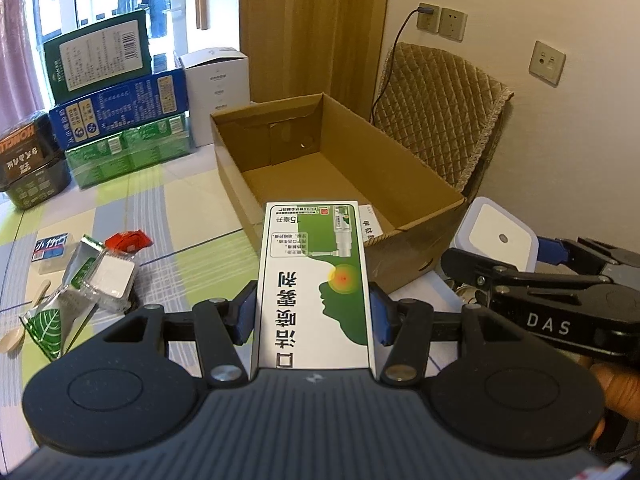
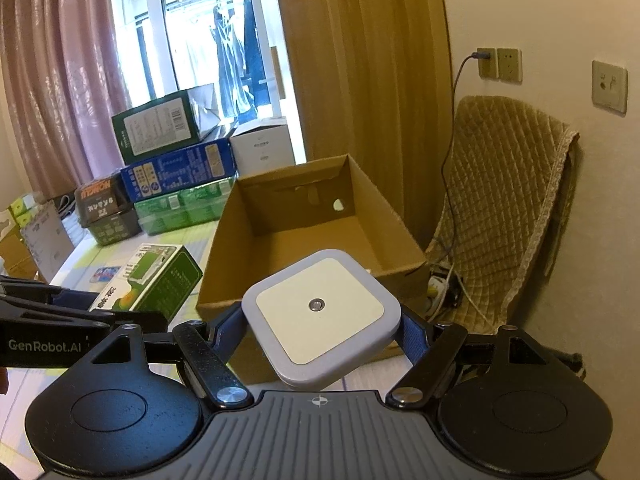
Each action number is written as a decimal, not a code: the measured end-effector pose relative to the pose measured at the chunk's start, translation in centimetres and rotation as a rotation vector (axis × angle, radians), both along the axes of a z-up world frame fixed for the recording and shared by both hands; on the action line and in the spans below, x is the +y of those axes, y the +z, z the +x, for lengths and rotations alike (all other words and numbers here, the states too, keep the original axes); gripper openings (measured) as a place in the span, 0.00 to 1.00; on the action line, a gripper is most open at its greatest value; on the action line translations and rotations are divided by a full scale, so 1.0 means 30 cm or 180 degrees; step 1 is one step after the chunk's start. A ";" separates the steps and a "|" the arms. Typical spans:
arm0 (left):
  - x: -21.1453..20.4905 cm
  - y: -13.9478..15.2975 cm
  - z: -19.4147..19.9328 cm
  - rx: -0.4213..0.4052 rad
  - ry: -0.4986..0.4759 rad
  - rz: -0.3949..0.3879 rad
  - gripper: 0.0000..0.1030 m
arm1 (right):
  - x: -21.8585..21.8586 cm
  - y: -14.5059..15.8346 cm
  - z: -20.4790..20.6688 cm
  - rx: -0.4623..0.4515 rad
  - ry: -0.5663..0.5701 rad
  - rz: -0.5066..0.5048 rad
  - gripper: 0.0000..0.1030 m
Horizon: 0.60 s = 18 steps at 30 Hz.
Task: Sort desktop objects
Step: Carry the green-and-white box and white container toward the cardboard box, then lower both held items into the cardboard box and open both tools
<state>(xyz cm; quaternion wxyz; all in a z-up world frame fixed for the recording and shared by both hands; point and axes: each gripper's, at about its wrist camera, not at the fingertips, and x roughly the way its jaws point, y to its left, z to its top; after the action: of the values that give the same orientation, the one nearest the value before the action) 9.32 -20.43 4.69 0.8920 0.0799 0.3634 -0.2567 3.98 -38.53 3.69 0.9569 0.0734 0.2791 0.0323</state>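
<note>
My left gripper (image 1: 313, 312) is shut on a white and green spray box (image 1: 314, 280), held lengthwise just in front of the open cardboard box (image 1: 424, 178). My right gripper (image 2: 322, 330) is shut on a square white night light (image 2: 320, 316), hovering at the near edge of the same cardboard box (image 2: 384, 216). In the left wrist view the night light (image 1: 498, 236) and the right gripper's body show at the right. In the right wrist view the spray box (image 2: 150, 280) and the left gripper's body show at the left. The carton's floor looks bare apart from a white slip (image 1: 370, 224).
On the plaid tablecloth (image 1: 180, 216) to the left lie a red wrapper (image 1: 128, 240), foil packets (image 1: 76, 280), a small blue card box (image 1: 52, 250) and a wooden spoon (image 1: 14, 336). Stacked cartons (image 1: 120, 92) stand behind. A padded chair (image 1: 444, 112) stands by the wall.
</note>
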 end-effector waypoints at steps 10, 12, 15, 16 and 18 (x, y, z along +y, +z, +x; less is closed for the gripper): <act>-0.069 0.060 0.073 -0.0094 -0.0096 -0.0075 0.49 | -0.056 0.089 0.096 -0.0166 0.0007 -0.0110 0.73; -0.092 0.077 0.100 -0.0116 -0.0121 -0.0101 0.49 | -0.067 0.105 0.139 -0.0181 0.0021 -0.0163 0.73; -0.116 0.090 0.150 -0.0111 -0.0141 -0.0144 0.49 | -0.086 0.117 0.210 -0.0160 0.0035 -0.0163 0.73; -0.124 0.092 0.168 -0.0113 -0.0141 -0.0150 0.49 | -0.092 0.115 0.235 -0.0148 0.0038 -0.0154 0.73; -0.138 0.090 0.207 -0.0102 -0.0140 -0.0164 0.49 | -0.101 0.109 0.285 -0.0120 0.0046 -0.0151 0.73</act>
<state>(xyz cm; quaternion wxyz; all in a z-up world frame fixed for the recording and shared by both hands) 15.53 -24.58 7.38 0.8936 0.0689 0.3405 -0.2842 12.51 -41.55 6.98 0.9632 0.0480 0.2622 0.0339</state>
